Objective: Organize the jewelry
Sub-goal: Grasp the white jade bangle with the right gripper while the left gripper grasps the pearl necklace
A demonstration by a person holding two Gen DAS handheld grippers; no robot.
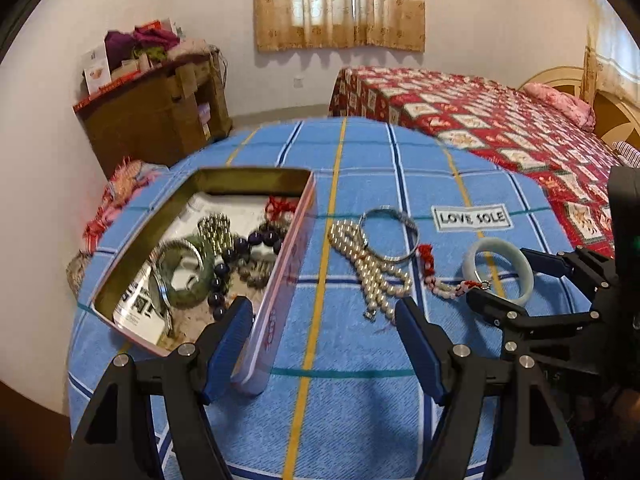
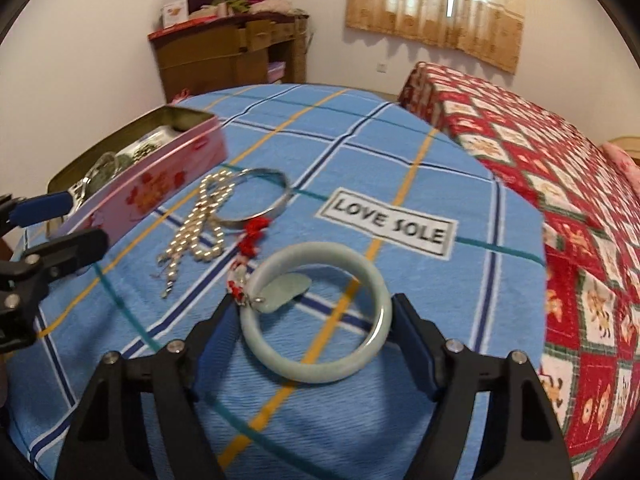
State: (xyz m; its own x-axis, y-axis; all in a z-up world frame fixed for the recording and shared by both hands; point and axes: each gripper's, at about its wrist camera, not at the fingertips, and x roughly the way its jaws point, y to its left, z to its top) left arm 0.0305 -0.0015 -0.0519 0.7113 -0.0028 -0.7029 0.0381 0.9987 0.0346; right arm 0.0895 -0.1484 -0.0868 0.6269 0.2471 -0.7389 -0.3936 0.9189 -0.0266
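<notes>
One pale green jade bangle (image 2: pixel 316 316), smooth and round, lies between the right tool's (image 2: pixel 316 330) spread jaws.

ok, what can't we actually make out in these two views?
- Grip on the pale bangle: in the right wrist view it lies between the right hand-held gripper fingers, but pad contact is unclear.
- Tin contents: the left wrist view is blurred and the left hand-held gripper finger covers the near corner; in the right wrist view the tin's wall hides them.
- Pearl necklace clasp: too small.
</notes>
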